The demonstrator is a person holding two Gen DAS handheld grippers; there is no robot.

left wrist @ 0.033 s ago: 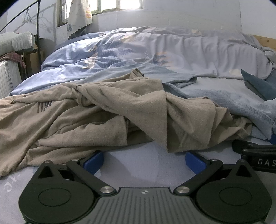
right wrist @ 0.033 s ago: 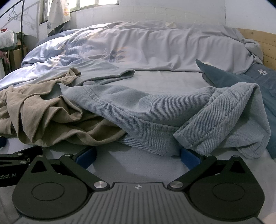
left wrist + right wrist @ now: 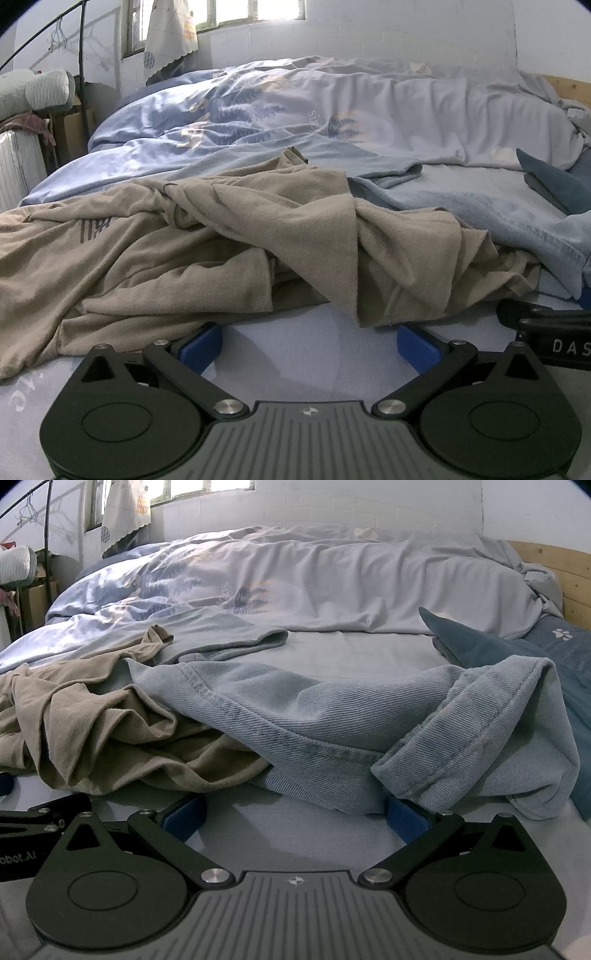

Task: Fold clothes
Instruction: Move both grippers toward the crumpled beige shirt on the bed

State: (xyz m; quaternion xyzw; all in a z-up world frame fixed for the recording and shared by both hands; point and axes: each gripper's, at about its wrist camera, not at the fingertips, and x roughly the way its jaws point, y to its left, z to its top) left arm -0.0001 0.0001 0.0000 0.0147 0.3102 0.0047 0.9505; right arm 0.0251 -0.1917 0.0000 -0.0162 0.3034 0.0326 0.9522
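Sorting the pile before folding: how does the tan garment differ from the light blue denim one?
The tan garment is thin, soft knit with dark printed marks; the light blue denim garment is thicker twill with stitched hems. The tan one lies left, in front of the left gripper; the denim lies right, before the right gripper, overlapping the tan edge. Both are crumpled, unfolded, on the bed.

A bare strip of bed sheet [image 3: 306,354] along the bed's near edge lies open between the spread fingers of each claw. Beyond it, the crumpled tan shirt [image 3: 229,236] blocks the left claw [image 3: 310,341]; the light blue denim garment [image 3: 332,734] blocks the right claw [image 3: 295,818]. A heaped duvet [image 3: 332,579] fills the far side.
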